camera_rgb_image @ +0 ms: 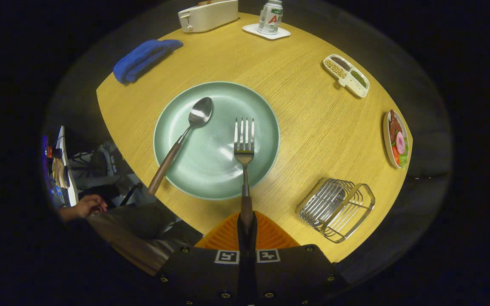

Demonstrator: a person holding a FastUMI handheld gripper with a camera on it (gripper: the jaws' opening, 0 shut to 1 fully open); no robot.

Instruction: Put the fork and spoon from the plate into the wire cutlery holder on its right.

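Gripper [246, 227] fingers closed on the fork [244, 146] handle; its long axis runs straight ahead, tines over the green plate [211, 178]. Spoon [185, 134] lies slanted on the plate's left. Wire cutlery holder [337, 208] stands well right of the fingers.

Black gripper [247, 229] body with round screws, two square black-and-white markers, ribbed orange jaws.

claw cam | high, looking down | plate [172, 140] just ahead
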